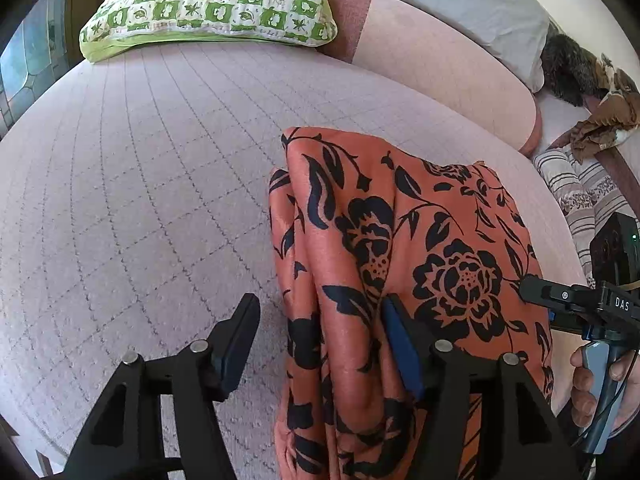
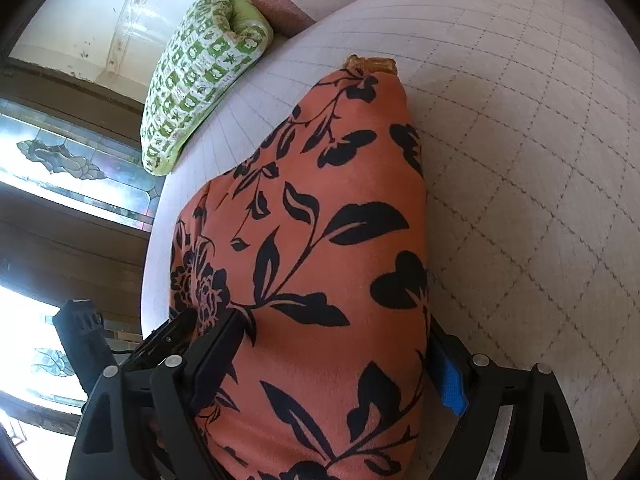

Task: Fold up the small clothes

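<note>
An orange garment with a black flower print [image 1: 400, 264] lies bunched on the pale quilted bed [image 1: 140, 184]. My left gripper [image 1: 320, 308] is open; its jaws stand wide over the garment's left folded edge, with the right finger resting on the cloth. My right gripper shows at the right edge of the left wrist view [image 1: 536, 292], at the garment's right side. In the right wrist view the garment [image 2: 320, 240] fills the space between the wide jaws of my right gripper [image 2: 332, 332], which do not pinch it.
A green and white patterned pillow [image 1: 212, 4] lies at the head of the bed, also in the right wrist view [image 2: 196, 92]. A pink bolster [image 1: 440, 68], a grey pillow [image 1: 480, 8] and striped bedding [image 1: 576, 192] lie to the right. Windows [image 2: 60, 160] stand beyond the bed edge.
</note>
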Demonstrator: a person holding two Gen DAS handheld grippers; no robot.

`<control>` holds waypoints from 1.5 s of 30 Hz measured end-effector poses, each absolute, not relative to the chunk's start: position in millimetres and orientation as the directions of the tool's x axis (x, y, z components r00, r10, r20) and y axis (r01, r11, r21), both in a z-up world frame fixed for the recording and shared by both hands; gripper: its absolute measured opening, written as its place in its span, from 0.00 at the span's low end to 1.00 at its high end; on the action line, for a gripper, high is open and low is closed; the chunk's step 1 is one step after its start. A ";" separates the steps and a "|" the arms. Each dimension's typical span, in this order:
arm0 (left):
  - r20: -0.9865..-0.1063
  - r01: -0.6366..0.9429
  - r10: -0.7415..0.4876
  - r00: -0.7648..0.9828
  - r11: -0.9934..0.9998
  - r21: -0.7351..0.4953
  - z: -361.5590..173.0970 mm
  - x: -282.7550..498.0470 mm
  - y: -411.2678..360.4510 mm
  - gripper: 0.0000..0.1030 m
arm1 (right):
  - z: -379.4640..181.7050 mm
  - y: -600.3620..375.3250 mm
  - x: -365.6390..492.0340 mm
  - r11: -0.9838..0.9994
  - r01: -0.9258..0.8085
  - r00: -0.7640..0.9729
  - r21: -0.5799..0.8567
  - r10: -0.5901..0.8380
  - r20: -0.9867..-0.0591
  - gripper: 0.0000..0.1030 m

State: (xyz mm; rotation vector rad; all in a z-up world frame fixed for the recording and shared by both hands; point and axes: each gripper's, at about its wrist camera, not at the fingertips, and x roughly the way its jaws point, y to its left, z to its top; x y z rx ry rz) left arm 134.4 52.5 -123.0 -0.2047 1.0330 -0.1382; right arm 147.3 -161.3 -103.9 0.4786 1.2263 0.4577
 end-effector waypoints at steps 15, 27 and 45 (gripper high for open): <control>-0.730 0.153 -0.351 0.586 0.933 -0.326 -72.7 140.9 35.4 0.24 | -37.1 -155.5 142.2 0.843 -0.269 0.390 0.467 0.538 -0.747 0.38; -0.721 0.214 -0.355 0.596 0.935 -0.284 -77.2 224.3 -53.0 0.46 | 0.9 -257.8 202.7 0.866 -0.152 0.533 0.477 0.478 -0.698 0.50; -0.822 0.263 -0.253 0.510 0.956 -0.131 -127.9 222.2 -95.9 0.62 | -70.5 -251.8 176.0 0.849 -0.059 0.474 0.525 0.487 -0.734 0.74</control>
